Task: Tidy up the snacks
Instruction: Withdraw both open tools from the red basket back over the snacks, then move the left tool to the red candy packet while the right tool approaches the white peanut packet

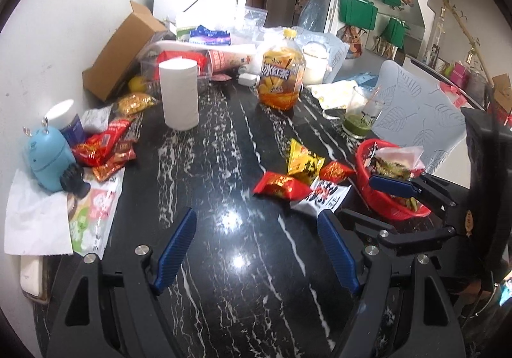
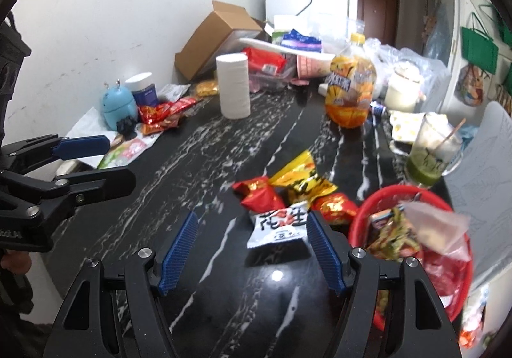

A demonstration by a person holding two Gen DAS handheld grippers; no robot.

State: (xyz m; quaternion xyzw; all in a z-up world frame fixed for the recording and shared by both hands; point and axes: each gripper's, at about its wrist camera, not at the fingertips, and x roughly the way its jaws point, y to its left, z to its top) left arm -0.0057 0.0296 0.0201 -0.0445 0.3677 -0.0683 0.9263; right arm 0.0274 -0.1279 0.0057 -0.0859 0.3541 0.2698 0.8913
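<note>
- Right wrist view: a white snack packet [image 2: 277, 228] with black writing lies on the black marbled bench [image 2: 198, 166], just beside the red basket [image 2: 358, 223] and right ahead of the right hand-held gripper [image 2: 252, 250].
- Touching that white packet on its far side are a red packet [image 2: 257, 194], a yellow packet [image 2: 302, 179] and a small red-and-gold packet [image 2: 336, 206], all bunched against the basket's rim.
- Right hand-held gripper: jaws stand wide, nothing between the blue pads; the white packet's corner lies near one pad.
- Inside the basket sit a greenish snack bag [image 2: 392, 231] and a clear plastic bag [image 2: 438, 226].
- Left hand-held gripper [image 1: 256, 249]: jaws wide and empty, over bare bench well apart from the basket.
- Beyond the basket stand a glass of green drink [image 2: 430, 150] and an orange drink bottle [image 2: 350, 89].
- Far from the basket, by the wall, more red packets [image 1: 102, 147] lie heaped beside a blue toy [image 1: 48, 159], with a white paper roll [image 1: 179, 94] upright nearby.
</note>
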